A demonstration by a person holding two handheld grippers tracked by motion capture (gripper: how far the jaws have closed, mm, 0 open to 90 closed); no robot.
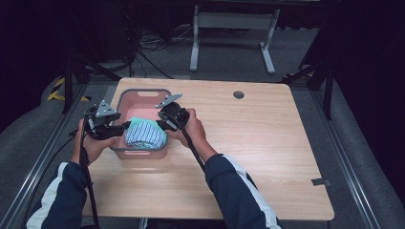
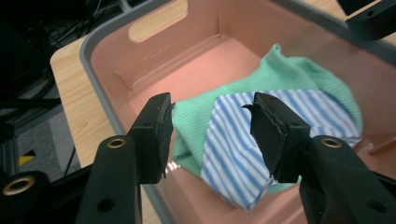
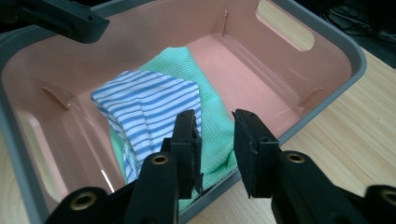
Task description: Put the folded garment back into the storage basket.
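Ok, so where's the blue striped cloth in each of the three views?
High view: the blue striped cloth lies in the near end of the pink bin, left of table centre.
Left gripper view: centre-right, beyond and between the open fingers, on top of the green cloth.
Right gripper view: centre-left, just beyond the left finger.
Shared landmark: the bin's oval handle cutout.

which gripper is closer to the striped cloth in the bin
About equal, the left marginally nearer. The left gripper sits at the striped cloth's left edge; the right gripper hangs open over its right side, above the pink bin.
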